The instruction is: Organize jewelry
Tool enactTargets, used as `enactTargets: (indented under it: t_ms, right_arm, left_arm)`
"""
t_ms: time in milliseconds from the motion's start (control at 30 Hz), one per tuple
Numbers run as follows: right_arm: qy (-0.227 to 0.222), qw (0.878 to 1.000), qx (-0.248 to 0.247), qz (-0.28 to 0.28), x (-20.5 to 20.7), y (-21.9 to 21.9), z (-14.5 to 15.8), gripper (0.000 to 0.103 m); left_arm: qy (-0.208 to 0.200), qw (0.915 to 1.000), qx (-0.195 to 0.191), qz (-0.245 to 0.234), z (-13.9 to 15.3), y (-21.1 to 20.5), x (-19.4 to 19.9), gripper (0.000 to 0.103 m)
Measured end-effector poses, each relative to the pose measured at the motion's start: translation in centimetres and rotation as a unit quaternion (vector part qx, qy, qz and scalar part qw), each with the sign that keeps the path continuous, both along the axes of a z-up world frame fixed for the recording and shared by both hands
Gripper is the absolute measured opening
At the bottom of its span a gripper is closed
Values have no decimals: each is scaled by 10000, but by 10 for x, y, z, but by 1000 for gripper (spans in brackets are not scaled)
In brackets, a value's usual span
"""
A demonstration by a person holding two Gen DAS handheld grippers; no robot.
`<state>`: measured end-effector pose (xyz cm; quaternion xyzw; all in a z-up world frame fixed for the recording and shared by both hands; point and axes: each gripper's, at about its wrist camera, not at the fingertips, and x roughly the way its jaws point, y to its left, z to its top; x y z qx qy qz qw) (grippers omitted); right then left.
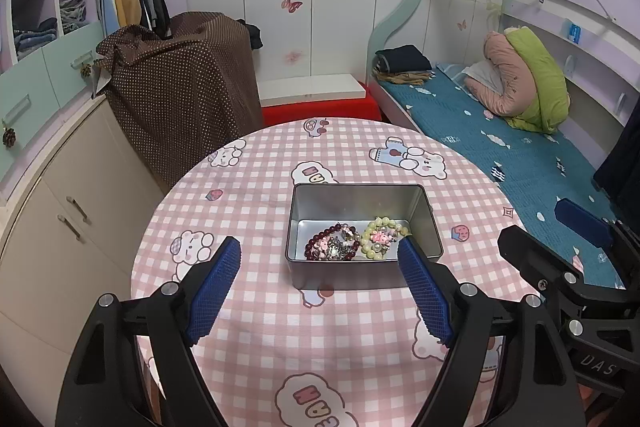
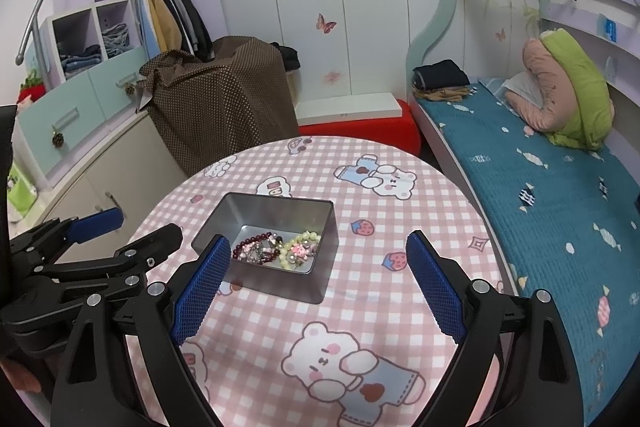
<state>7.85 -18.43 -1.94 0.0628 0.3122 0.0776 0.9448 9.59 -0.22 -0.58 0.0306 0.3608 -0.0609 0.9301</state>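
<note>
An open metal tin [image 1: 362, 197] [image 2: 276, 213] stands on the round table with the pink checked cloth [image 1: 260, 307] [image 2: 380, 287]. Inside it lie a dark red bead bracelet [image 1: 316, 241] [image 2: 252, 240] and a pale yellow-green bead bracelet [image 1: 382, 225] [image 2: 304, 237], with small charms between them. My left gripper [image 1: 320, 267] is open and empty, just in front of the tin. My right gripper [image 2: 316, 267] is open and empty, in front of the tin and a little to its right. Each gripper shows at the edge of the other's view.
A bed with a teal cover [image 1: 500, 131] [image 2: 540, 167] runs along the right of the table. A brown dotted cloth [image 1: 180, 87] covers furniture behind the table. Cabinets [image 1: 60, 207] and a wardrobe with clothes stand at the left. A red stool [image 1: 320, 107] is behind.
</note>
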Motion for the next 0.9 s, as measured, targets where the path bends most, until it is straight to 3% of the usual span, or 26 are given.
enactTargets:
  t_ms: [900]
  right_arm:
    - [33,10000,20,-21,0,1,-3,87]
  left_arm:
    - [38,10000,3,25,0,2,1,78]
